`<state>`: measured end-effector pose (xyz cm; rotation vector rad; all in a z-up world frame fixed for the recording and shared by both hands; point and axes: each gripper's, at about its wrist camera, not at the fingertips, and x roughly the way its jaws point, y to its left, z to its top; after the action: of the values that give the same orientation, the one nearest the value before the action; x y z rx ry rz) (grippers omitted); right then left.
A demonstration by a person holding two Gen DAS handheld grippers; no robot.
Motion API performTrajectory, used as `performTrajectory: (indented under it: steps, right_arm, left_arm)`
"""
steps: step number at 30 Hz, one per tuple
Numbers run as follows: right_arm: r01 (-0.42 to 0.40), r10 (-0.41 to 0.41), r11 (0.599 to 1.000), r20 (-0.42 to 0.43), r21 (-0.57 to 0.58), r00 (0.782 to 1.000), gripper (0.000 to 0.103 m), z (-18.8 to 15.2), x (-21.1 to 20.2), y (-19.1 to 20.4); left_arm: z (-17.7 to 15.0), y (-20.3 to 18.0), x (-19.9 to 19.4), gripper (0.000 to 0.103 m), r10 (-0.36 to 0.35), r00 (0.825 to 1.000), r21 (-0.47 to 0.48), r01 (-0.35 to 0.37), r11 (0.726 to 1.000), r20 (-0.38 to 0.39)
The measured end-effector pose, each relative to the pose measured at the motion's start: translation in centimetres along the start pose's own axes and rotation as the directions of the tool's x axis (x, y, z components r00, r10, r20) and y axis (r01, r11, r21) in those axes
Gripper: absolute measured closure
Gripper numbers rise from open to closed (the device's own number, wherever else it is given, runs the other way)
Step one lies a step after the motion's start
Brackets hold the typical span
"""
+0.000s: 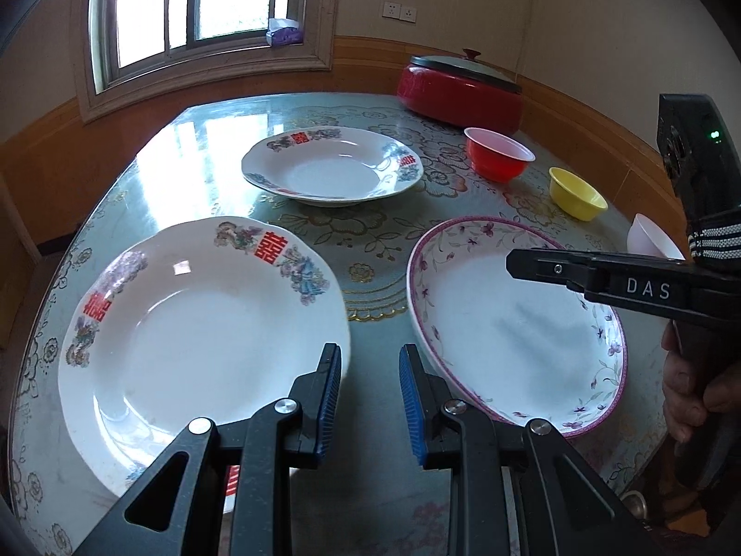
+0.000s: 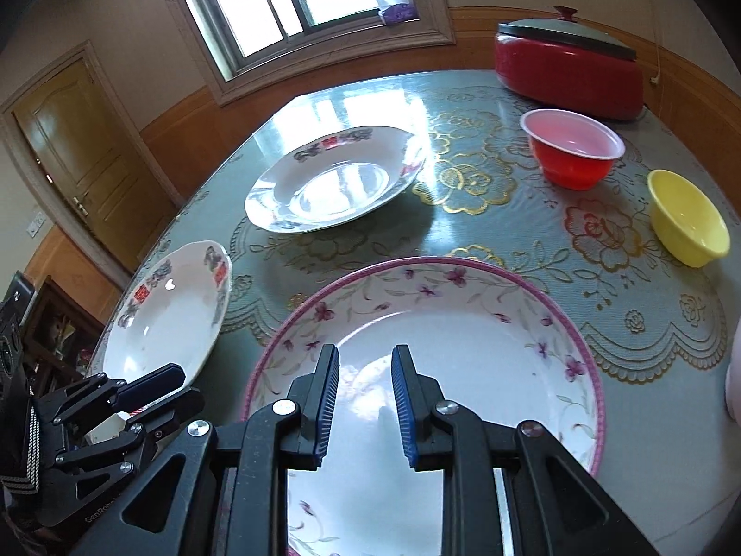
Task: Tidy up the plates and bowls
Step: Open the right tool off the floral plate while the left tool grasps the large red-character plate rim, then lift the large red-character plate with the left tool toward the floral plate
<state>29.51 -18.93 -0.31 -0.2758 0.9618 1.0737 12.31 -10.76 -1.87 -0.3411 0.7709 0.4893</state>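
Three plates lie on the surface (image 1: 222, 139), which wears a green floral cloth under a glossy cover. The pink-rimmed plate (image 2: 463, 338) sits nearest, directly under the right claw (image 2: 365, 405), whose blue pads stand a narrow gap apart with nothing between them. Left of it lies the near white plate (image 1: 199, 347) with red characters on its rim; the left claw (image 1: 370, 405) hangs between the two plates, its pads likewise narrowly parted and empty. The far white plate (image 1: 331, 167), same pattern, rests well apart toward the window (image 1: 194, 4). To the right stand a red bowl (image 2: 572, 150) and a yellow bowl (image 2: 687, 217), upright and apart, with a pale bowl (image 1: 650, 238) at the edge. Behind them sits a red lidded pot (image 2: 567, 69)
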Motion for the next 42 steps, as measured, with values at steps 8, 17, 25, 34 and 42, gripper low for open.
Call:
performTrajectory:
  steps: [8,17,25,34,42]
  right_arm:
    - [-0.145,0.143,0.983,-0.033,-0.108,0.989,0.077,1.5,2.2,5.8]
    - [-0.172,0.154,0.97,-0.111,-0.171,0.982,0.072,3.0,7.2,9.9]
    - [-0.132,0.107,0.972,-0.136,-0.194,0.985,0.07,3.6,9.7,10.5]
    - [-0.13,0.089,0.955,-0.158,-0.268,0.983,0.068,3.0,11.7,11.4]
    - [-0.136,0.096,0.951,-0.153,-0.278,0.984,0.067,2.8,11.7,11.4]
  left_arm:
    - [0.4,4.8,-2.1,0.076,0.045,0.998,-0.112,-0.04,0.993,0.039]
    - [-0.5,11.4,-3.2,0.071,0.155,0.987,-0.235,-0.143,0.961,0.033]
    - [-1.6,16.5,-3.5,0.058,0.221,0.975,-0.316,-0.206,0.926,0.011]
    - [-2.3,17.2,-0.5,0.058,0.151,0.987,-0.31,-0.162,0.937,-0.06]
    - [-1.7,17.1,0.5,0.065,0.155,0.986,-0.273,-0.167,0.947,-0.066]
